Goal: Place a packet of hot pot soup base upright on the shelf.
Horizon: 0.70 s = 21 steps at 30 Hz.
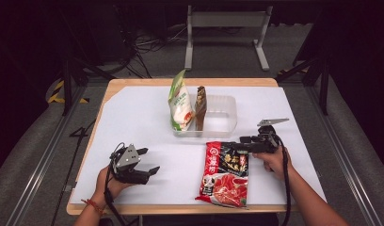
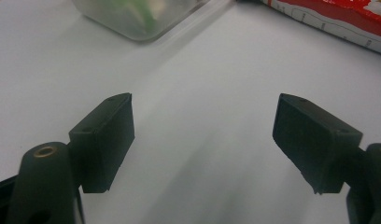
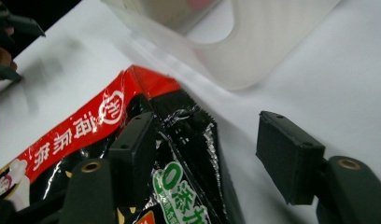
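A red and black food packet [image 1: 225, 174] lies flat near the table's front edge. My right gripper [image 1: 238, 145] is open at its top right corner. In the right gripper view [image 3: 207, 135], one jaw rests over the packet [image 3: 86, 130] and the other stands on bare table, with the crinkled black corner between them. My left gripper [image 1: 150, 160] stands open over bare white table at the front left, holding nothing [image 2: 205, 126]. The packet's edge [image 2: 338, 14] shows far off in that view.
A clear plastic bin [image 1: 223, 129] sits mid-table with a green-white bag [image 1: 180, 106] and a brown packet [image 1: 200, 106] upright in its left half. A metal stand [image 1: 225, 21] and cables lie on the floor beyond the table.
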Motion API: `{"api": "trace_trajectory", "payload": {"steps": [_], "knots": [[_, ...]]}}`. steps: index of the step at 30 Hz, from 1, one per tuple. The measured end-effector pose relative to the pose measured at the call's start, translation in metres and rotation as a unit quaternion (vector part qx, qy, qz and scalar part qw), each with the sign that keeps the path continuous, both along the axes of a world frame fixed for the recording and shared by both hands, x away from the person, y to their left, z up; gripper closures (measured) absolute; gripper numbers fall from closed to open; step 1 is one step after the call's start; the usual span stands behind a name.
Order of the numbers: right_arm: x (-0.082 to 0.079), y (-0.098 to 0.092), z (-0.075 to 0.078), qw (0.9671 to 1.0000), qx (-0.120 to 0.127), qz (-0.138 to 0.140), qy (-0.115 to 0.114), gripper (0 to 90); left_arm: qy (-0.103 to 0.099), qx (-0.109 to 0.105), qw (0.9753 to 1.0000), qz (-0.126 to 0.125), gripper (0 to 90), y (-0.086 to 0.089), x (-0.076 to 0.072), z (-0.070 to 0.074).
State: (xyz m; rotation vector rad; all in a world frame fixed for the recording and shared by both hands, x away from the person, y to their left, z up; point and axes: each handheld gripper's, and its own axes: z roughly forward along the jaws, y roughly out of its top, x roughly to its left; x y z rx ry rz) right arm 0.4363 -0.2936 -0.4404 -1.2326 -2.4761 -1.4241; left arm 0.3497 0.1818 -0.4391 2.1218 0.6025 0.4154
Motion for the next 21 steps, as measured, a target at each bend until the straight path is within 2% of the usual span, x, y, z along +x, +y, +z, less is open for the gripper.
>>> {"api": "trace_trajectory", "payload": {"steps": [3, 4, 6, 8, 9, 12, 13, 14, 15, 17, 19, 20, 21], "knots": [[0.001, 0.001, -0.001, 0.9999, 0.007, 0.011, 0.008, 37.0, 0.001, 0.002, 1.0000, -0.001, 21.5, -0.001, 0.000, 0.000], [0.002, 0.002, -0.003, 0.9993, 0.015, 0.025, 0.025, 37.0, 0.001, 0.002, 1.0000, -0.001, 21.5, -0.001, 0.000, 0.000], [0.002, 0.004, -0.004, 0.9993, 0.008, 0.028, 0.025, 37.5, 0.001, 0.003, 1.0000, -0.002, 21.5, -0.002, 0.000, -0.001], [0.001, 0.010, -0.004, 0.9983, 0.001, 0.049, 0.033, 41.0, 0.002, 0.006, 1.0000, -0.002, 21.5, -0.002, 0.001, -0.001], [0.000, 0.012, -0.004, 0.9985, -0.012, 0.048, 0.025, 44.8, 0.003, 0.007, 1.0000, -0.002, 21.5, -0.002, 0.001, -0.001], [0.000, 0.014, -0.005, 0.9983, -0.010, 0.047, 0.034, 54.3, 0.003, 0.008, 1.0000, -0.002, 21.5, -0.003, 0.001, -0.002], [0.000, 0.014, -0.005, 0.9983, -0.010, 0.047, 0.034, 54.3, 0.003, 0.008, 1.0000, -0.002, 21.5, -0.003, 0.001, -0.002], [0.001, 0.013, -0.005, 0.9981, -0.007, 0.049, 0.036, 57.5, 0.003, 0.008, 1.0000, -0.003, 21.5, -0.003, 0.001, -0.002], [0.000, 0.012, -0.005, 0.9982, -0.002, 0.047, 0.039, 66.5, 0.003, 0.008, 1.0000, -0.002, 21.5, -0.003, 0.001, -0.002], [0.000, 0.012, -0.004, 0.9982, 0.000, 0.047, 0.038, 69.2, 0.003, 0.008, 1.0000, -0.003, 21.5, -0.003, 0.001, -0.002], [-0.003, 0.009, -0.003, 0.9985, 0.014, 0.049, 0.023, 83.4, 0.002, 0.008, 1.0000, -0.003, 21.5, -0.003, 0.001, -0.002], [-0.003, 0.008, -0.002, 0.9983, 0.024, 0.048, 0.023, 86.0, 0.002, 0.008, 1.0000, -0.002, 21.5, -0.003, 0.001, -0.002], [-0.004, 0.009, -0.002, 0.9985, 0.021, 0.047, 0.022, 86.5, 0.002, 0.008, 1.0000, -0.002, 21.5, -0.002, 0.001, -0.001]]}}
